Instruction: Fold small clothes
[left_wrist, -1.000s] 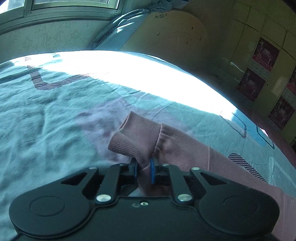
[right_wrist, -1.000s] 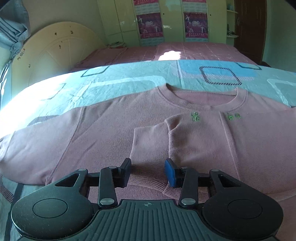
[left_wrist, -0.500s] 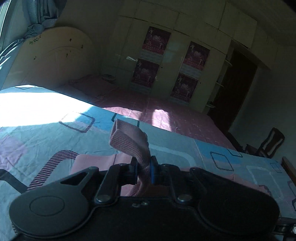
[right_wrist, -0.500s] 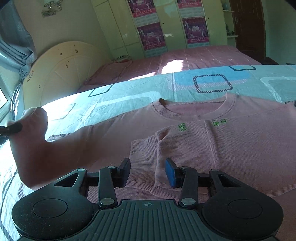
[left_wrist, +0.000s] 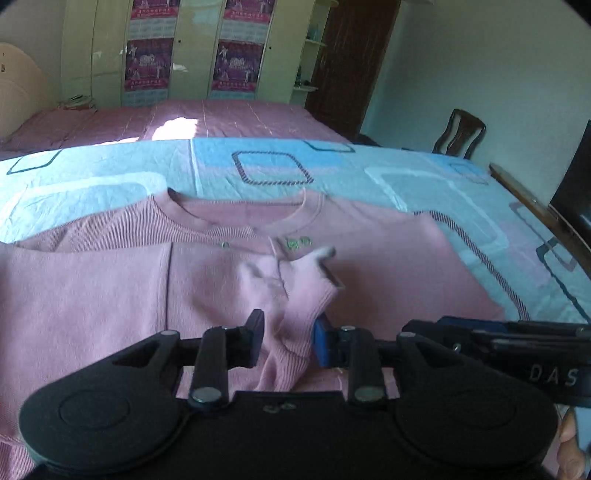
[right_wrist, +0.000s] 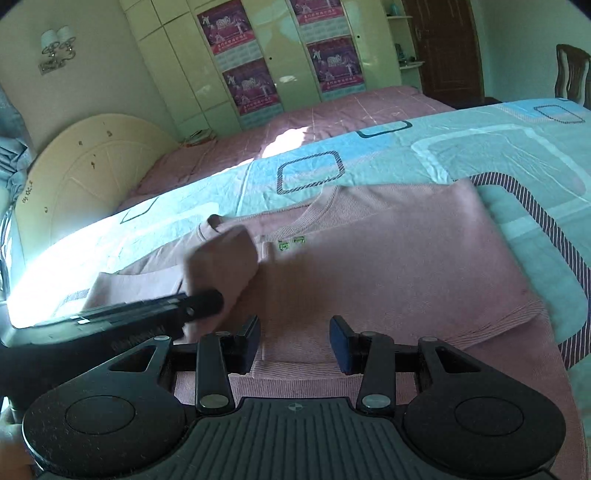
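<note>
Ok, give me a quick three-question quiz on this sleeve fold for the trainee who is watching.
1. True or false: the right tongs are gripping a fold of the pink ribbed knit sweater.
2. What colour is the small embroidery below the sweater's neckline? A green, B white, C black.
3. Which tongs have the sweater's sleeve cuff between their pads?

Key:
1. False. They are open and hold nothing, just above the hem.
2. A.
3. The left tongs.
</note>
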